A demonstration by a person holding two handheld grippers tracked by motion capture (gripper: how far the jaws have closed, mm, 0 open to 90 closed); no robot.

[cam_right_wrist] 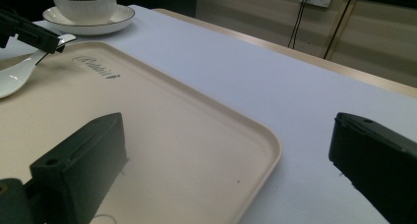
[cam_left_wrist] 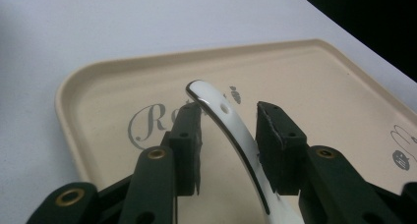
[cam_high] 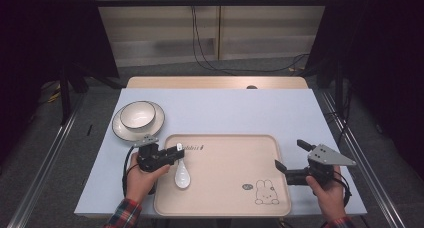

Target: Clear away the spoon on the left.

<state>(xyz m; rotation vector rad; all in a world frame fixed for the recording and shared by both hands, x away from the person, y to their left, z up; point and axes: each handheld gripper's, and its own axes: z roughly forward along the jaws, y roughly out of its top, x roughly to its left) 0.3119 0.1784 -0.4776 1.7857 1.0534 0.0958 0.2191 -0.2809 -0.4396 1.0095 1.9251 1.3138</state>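
A: State the position of the spoon relative to the left tool.

B: The white spoon (cam_high: pixel 182 174) lies on the beige tray (cam_high: pixel 235 193), bowl end toward the person, handle angled up and away. The handle passes between the jaws of the left tool (cam_high: pixel 178 153). In the left gripper view the handle (cam_left_wrist: pixel 231 135) runs close along the right-hand pad, with a clear gap to the left-hand pad. Status: released, jaws parted around the handle, no clamping visible. Whether the right-hand pad touches the handle cannot be told.

A: Hand pose, left side?

B: The left hand (cam_high: pixel 141 177) enters from the bottom edge over the tray's left rim and holds the tool roughly level, jaws pointing right, over the tray's near-left area.

A: Right side?

B: The right tool (cam_high: pixel 289 157) sits at the tray's right rim, jaws pointing left. Status: released, jaws wide, nothing between them. In the right gripper view one jaw hangs over the tray, the other over the desk (cam_right_wrist: pixel 305 116).

A: Items farther out?

B: A white bowl (cam_high: pixel 137 114) stands on a saucer (cam_high: pixel 118 127) on the desk, just beyond the tray's far-left corner.
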